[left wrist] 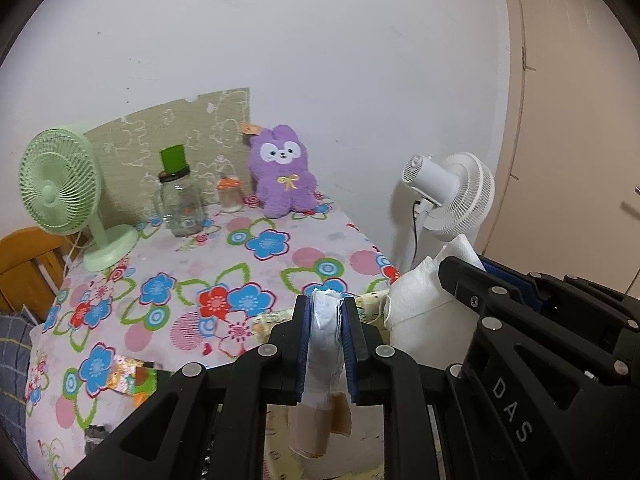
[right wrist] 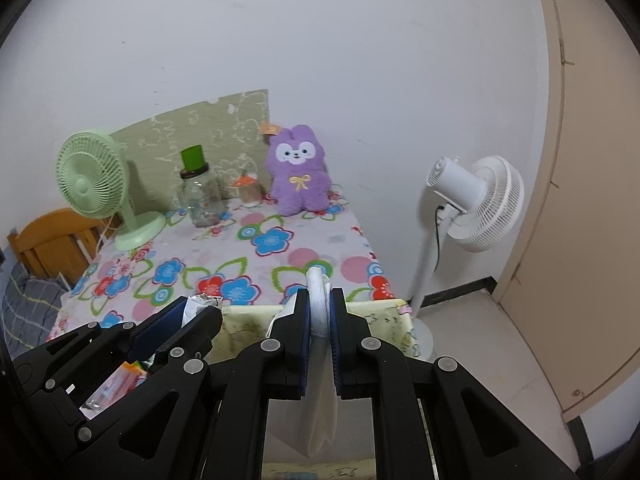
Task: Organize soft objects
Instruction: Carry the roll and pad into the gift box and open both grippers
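My left gripper (left wrist: 326, 304) is shut on a crumpled white cloth (left wrist: 325, 344) that hangs down between its blue pads, with a tan piece below. My right gripper (right wrist: 319, 298) is shut on another part of white soft cloth (right wrist: 318, 400), which hangs under it. In the left wrist view the right gripper (left wrist: 456, 268) shows at the right with the white cloth (left wrist: 416, 304) bunched beside it. In the right wrist view the left gripper (right wrist: 200, 306) shows at the lower left. A purple plush rabbit (left wrist: 282, 172) (right wrist: 298, 172) sits upright against the wall at the back of the table.
The table carries a flowered cloth (left wrist: 192, 264). On it stand a green desk fan (left wrist: 60, 192), a glass jar with a green top (left wrist: 178, 200) and a small orange-lidded jar (left wrist: 230, 194). A white standing fan (right wrist: 476, 200) is right of the table. A pale yellow printed cloth (right wrist: 384, 320) lies at the near edge.
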The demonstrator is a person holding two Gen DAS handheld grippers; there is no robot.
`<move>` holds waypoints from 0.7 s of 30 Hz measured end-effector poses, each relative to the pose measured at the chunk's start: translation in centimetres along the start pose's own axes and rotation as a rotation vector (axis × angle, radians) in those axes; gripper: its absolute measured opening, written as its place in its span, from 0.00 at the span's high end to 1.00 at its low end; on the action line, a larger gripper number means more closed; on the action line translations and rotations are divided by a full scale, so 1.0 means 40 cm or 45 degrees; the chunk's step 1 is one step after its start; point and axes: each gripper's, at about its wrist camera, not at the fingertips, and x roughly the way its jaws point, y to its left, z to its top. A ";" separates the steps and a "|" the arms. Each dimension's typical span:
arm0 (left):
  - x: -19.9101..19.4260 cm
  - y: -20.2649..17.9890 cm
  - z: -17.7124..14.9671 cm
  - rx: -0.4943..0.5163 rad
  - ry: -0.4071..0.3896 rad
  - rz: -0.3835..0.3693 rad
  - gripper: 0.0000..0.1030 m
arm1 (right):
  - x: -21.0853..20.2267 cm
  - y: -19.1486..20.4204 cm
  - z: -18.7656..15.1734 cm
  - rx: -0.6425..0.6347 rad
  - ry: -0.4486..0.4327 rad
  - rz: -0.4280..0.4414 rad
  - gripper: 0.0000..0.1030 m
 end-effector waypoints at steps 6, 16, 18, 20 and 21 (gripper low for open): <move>0.045 -0.028 0.003 0.016 0.029 -0.042 0.87 | 0.033 -0.042 -0.004 0.031 0.029 -0.030 0.88; 0.117 -0.041 -0.006 0.007 0.116 -0.066 0.73 | 0.089 -0.074 -0.019 0.069 0.068 -0.047 0.88; 0.122 -0.043 -0.008 0.004 0.125 -0.062 0.70 | 0.096 -0.074 -0.020 0.067 0.082 -0.046 0.88; 0.126 -0.044 -0.011 0.002 0.135 -0.064 0.63 | 0.101 -0.075 -0.021 0.065 0.090 -0.047 0.87; 0.127 -0.045 -0.012 0.000 0.139 -0.065 0.62 | 0.103 -0.075 -0.022 0.064 0.097 -0.045 0.87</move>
